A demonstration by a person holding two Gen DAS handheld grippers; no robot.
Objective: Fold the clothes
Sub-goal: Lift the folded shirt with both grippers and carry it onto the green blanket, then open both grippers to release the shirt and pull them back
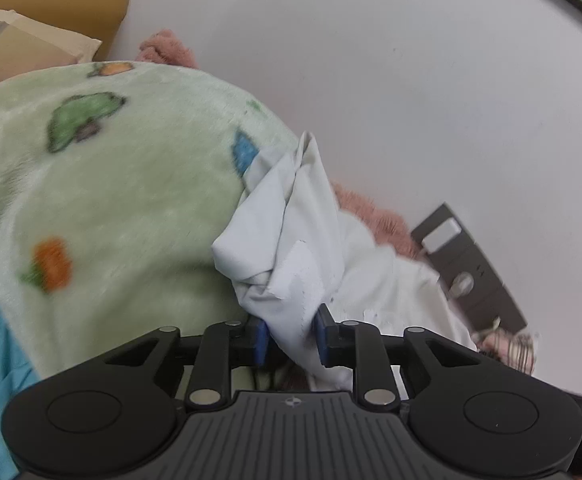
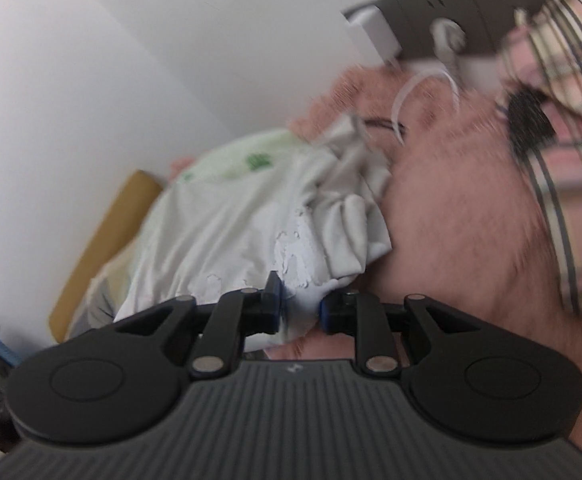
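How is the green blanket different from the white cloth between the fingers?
The green blanket is fuzzy and printed with green, blue and orange shapes; the white cloth is smooth and plain, with a cracked white patch. The green blanket lies spread wide, while the white cloth is bunched in folds and runs between the left gripper's fingers. In the right wrist view the white cloth overlaps the green blanket. Both are soft, pale fabric.
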